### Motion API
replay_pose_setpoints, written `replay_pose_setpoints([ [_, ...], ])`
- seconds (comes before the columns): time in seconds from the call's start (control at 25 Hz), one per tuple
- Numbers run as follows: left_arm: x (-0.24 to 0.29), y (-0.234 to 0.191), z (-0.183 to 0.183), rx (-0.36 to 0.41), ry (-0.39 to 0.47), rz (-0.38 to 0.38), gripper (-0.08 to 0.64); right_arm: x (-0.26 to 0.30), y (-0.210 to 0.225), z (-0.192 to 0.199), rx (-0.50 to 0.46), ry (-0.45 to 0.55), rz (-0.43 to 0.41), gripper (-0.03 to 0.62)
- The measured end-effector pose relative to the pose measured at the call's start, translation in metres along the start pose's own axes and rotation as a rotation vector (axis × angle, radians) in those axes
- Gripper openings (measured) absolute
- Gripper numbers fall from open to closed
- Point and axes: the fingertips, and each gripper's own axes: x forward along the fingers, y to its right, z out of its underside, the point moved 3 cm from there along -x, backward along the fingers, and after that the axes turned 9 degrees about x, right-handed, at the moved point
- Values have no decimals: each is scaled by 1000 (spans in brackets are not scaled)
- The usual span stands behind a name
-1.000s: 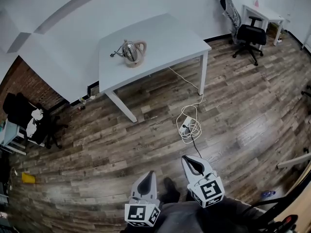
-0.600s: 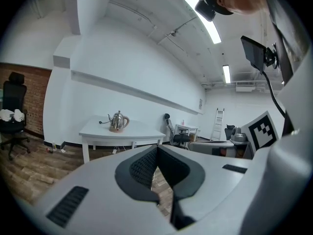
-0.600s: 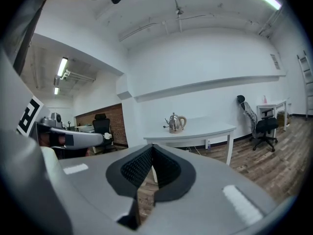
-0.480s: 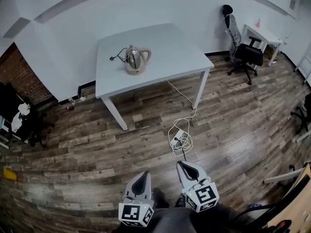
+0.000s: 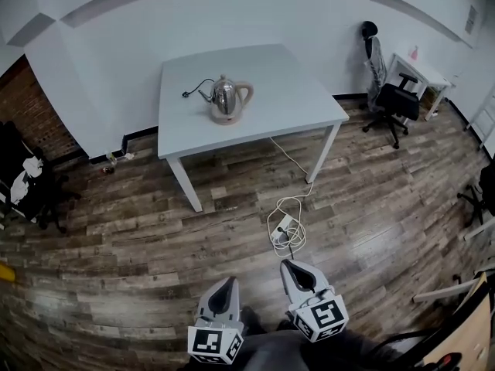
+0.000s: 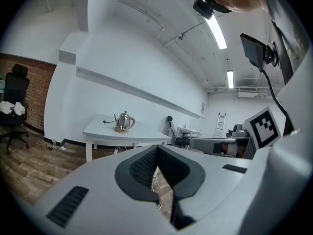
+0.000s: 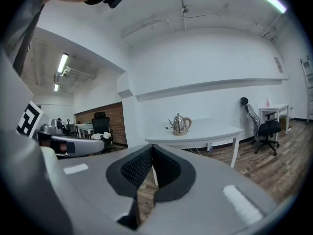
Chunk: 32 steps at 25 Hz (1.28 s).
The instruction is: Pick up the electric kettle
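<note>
the head view looks down on both tools at its bottom edge. the left hand-held gripper [image 5: 227,284] and the right hand-held gripper [image 5: 292,269] sit side by side above the wooden floor [image 5: 139,246]. each has its jaws pressed together with nothing between them — their own views show the black pads meeting in a closed seam.

the electric kettle [image 5: 230,99] stands upright on its base on the white worktop [image 5: 286,91], well apart from both grippers. in the head view its spout points left and its pale handle right, and its black cord [image 5: 195,90] lies loose on the worktop beside the spout.

only the head view shows the white cable trailing from under the worktop to a power strip [image 5: 283,224] on the floor, near the right gripper's tip. only the gripper views show the ceiling with its long strip lights [image 6: 217,31] — and the left gripper view alone catches a ladder [image 6: 221,124] by the far wall.

the room has white walls, with a brick section [image 5: 31,107] at the left and a dark chair [image 5: 23,184] in front of it. a black office chair [image 5: 396,99] and a small white desk [image 5: 418,69] stand in the right corner.
</note>
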Motion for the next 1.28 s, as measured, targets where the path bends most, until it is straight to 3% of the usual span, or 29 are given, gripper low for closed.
replay_pose_setpoints([
  [0.4,17,-16,3,-8,-23,-24,-2,24,8,-2,-11,-22,-22,2],
  [0.6,46,-14,-10,12,-36,-32,-2,41,34,-16,4,-2,-33,2],
  [0.92,99,20,-16,69,-87,20,-2,47,94,-28,62,23,-2,2],
  [1.28,141,41,-29,116,-101,-1,-2,56,136,-38,76,45,-22,2],
])
